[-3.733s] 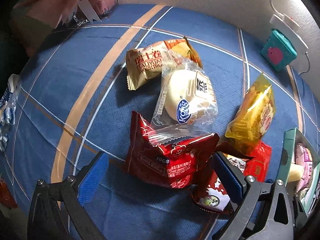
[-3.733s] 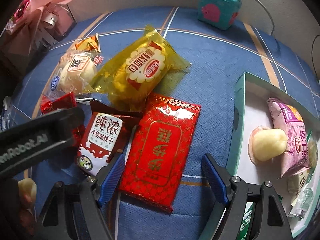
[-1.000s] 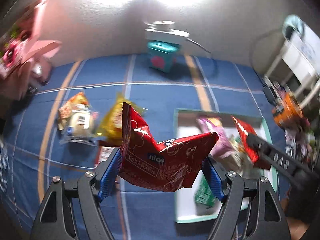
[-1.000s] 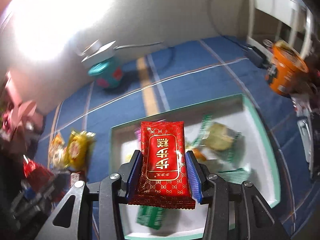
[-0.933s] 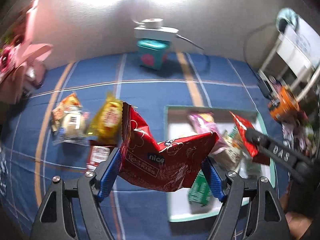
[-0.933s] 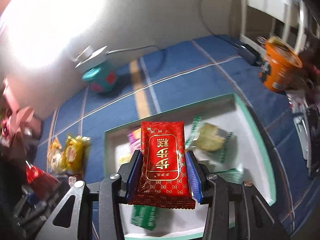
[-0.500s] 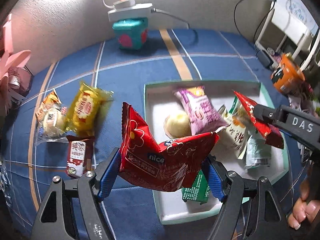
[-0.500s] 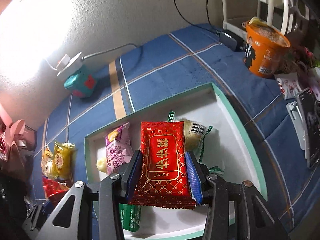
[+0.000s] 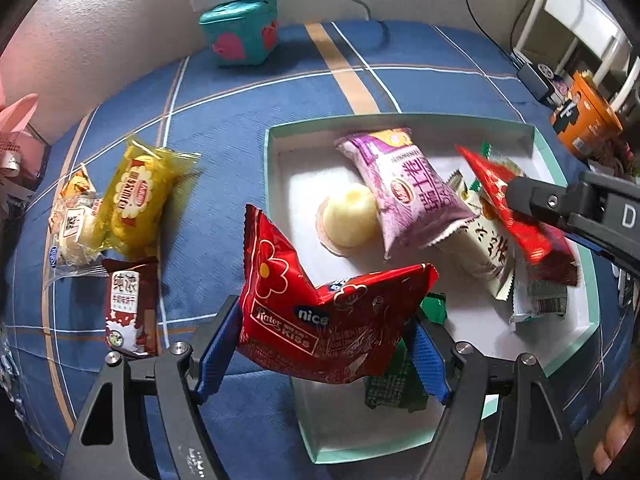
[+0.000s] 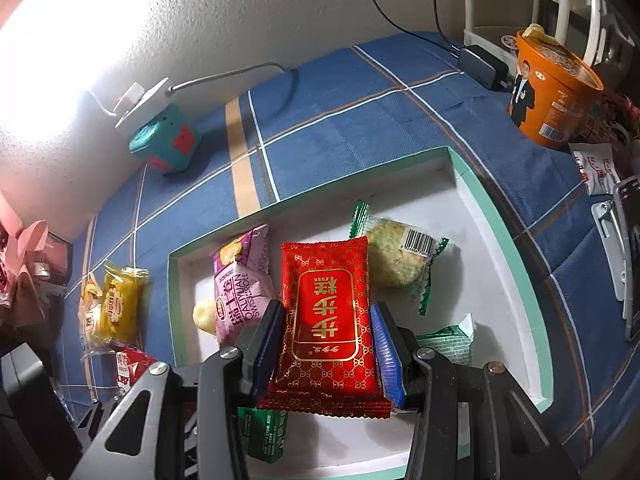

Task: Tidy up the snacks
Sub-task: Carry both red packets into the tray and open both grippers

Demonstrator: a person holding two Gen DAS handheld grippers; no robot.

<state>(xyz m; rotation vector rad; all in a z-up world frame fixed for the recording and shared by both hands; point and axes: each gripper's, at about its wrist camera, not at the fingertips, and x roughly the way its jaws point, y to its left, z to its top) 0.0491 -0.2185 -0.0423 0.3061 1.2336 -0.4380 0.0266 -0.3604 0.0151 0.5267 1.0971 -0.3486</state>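
Two grippers hung over the teal-rimmed tray (image 9: 588,332), each clenched on a red packet. Left gripper (image 9: 320,344) pinched the crumpled red "nice" bag (image 9: 320,304), hanging above the tray's near-left edge at about 7 o'clock of the tray. Right gripper (image 10: 326,350) clamped the flat red gold-patterned packet (image 10: 326,312) over the tray's middle, blue pads (image 10: 266,344) pressing both long sides. Open white floor showed at the tray's far corner, toward 1 o'clock, and along the near wall at 6 o'clock. In the tray lay one purple roll pack (image 9: 412,188), one pale round bun (image 9: 350,220), and green-edged wrappers I couldn't count for sure. Out on the blue plaid cloth (image 9: 240,128), at 9 o'clock, sat four loose snacks: one yellow pack (image 9: 136,200), one clear-wrapped bun (image 9: 74,232), one small orange packet behind it, one brown milk-biscuit pack (image 9: 128,308). A teal cube (image 9: 240,30) stood at 12 o'clock against the white wall, an orange noodle cup (image 10: 554,96) at 2 o'clock.
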